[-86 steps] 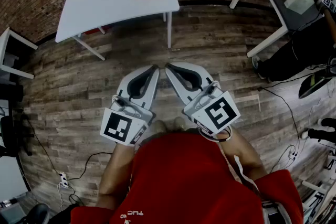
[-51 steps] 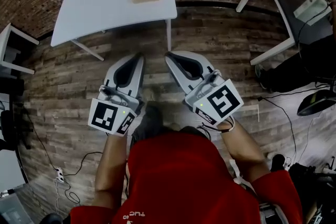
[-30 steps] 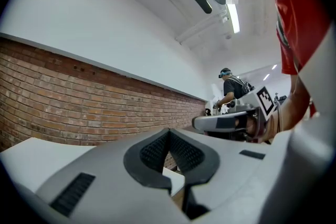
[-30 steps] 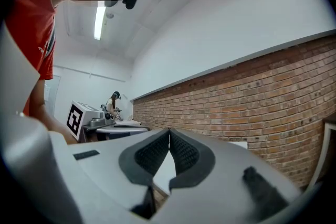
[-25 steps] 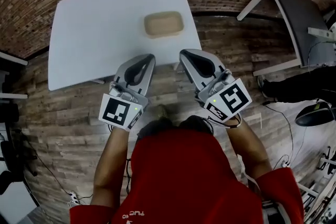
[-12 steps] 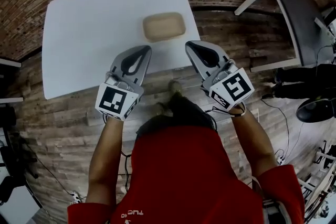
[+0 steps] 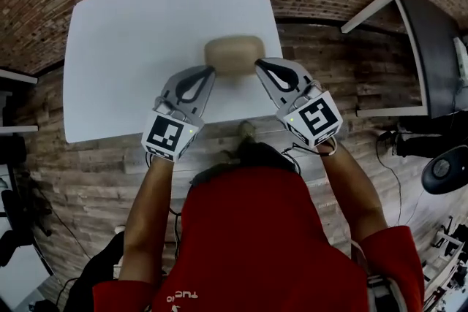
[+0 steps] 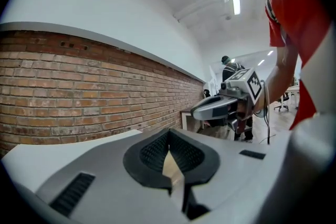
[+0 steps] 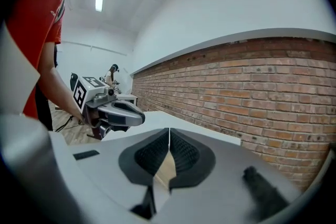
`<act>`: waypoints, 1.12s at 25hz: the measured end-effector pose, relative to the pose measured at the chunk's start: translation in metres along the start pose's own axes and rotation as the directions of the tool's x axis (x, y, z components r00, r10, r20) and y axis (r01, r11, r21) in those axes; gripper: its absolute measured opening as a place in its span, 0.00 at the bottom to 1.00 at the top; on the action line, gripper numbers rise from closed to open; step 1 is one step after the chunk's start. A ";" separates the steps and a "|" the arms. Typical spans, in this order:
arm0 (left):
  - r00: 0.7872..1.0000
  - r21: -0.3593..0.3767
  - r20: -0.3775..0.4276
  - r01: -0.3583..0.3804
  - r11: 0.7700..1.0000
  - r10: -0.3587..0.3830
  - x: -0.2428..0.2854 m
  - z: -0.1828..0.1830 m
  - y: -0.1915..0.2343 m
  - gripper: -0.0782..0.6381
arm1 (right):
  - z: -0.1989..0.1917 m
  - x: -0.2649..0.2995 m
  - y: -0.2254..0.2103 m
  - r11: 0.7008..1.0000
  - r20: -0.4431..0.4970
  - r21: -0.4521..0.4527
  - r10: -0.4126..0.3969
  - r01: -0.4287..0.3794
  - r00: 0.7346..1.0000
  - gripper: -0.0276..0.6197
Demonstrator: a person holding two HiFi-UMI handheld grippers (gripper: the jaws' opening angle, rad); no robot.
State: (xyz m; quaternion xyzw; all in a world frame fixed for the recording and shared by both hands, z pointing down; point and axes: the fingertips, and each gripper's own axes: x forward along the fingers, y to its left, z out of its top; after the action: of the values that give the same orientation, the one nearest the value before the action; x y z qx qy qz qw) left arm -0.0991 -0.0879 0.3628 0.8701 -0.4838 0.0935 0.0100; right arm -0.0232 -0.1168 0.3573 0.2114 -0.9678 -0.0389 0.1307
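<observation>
As we stood over the white rectangular table [image 7: 131, 33], we logged the following. One tan, round-cornered shallow dish [image 7: 234, 52] lay near the table's front right edge. Our left gripper [image 7: 210, 70] had its jaws pressed together with nothing between them, tip just beside the dish's left end. Our right gripper [image 7: 257, 63] was likewise clenched and empty, tip just beside the dish's right end. We could not tell whether either touched it.

Tan tray [image 7: 234, 53] just a sliver behind the jaws in both gripper views, dark desk [image 7: 439, 47] cut off at right edge
</observation>
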 end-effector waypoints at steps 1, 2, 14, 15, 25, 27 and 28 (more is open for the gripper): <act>1.000 0.003 -0.008 -0.001 1.000 0.001 0.006 -0.002 0.004 0.13 | -0.004 0.004 -0.004 1.000 -0.007 -0.010 0.014 -0.014 1.000 0.09; 1.000 0.007 -0.018 -0.002 1.000 0.002 0.012 -0.003 0.007 0.13 | -0.007 0.008 -0.009 0.999 -0.010 -0.018 0.028 -0.028 1.000 0.09; 0.992 0.033 -0.077 0.107 0.994 -0.104 0.059 -0.008 0.026 0.24 | -0.032 0.041 -0.039 0.977 -0.112 -0.090 0.183 -0.193 0.977 0.09; 0.987 0.037 -0.088 0.135 0.990 -0.132 0.060 -0.010 0.025 0.38 | -0.034 0.043 -0.039 0.975 -0.122 -0.091 0.191 -0.203 0.974 0.09; 0.868 0.098 -0.310 0.435 0.895 -0.387 0.064 -0.055 0.021 0.73 | -0.052 0.057 -0.027 0.942 -0.276 -0.103 0.282 -0.320 0.919 0.33; 0.845 0.093 -0.342 0.465 0.880 -0.410 0.065 -0.064 0.023 0.77 | -0.059 0.057 -0.023 0.929 -0.318 -0.130 0.291 -0.346 0.902 0.39; 0.832 0.090 -0.360 0.481 0.872 -0.421 0.066 -0.069 0.024 0.80 | -0.064 0.056 -0.021 0.920 -0.342 -0.148 0.296 -0.362 0.892 0.43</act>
State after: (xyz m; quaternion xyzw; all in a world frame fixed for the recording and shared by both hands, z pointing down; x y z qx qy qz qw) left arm -0.0957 -0.1482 0.4405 0.9289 -0.2453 0.2751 0.0351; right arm -0.0470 -0.1605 0.4290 0.0321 -0.9471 -0.0827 0.3086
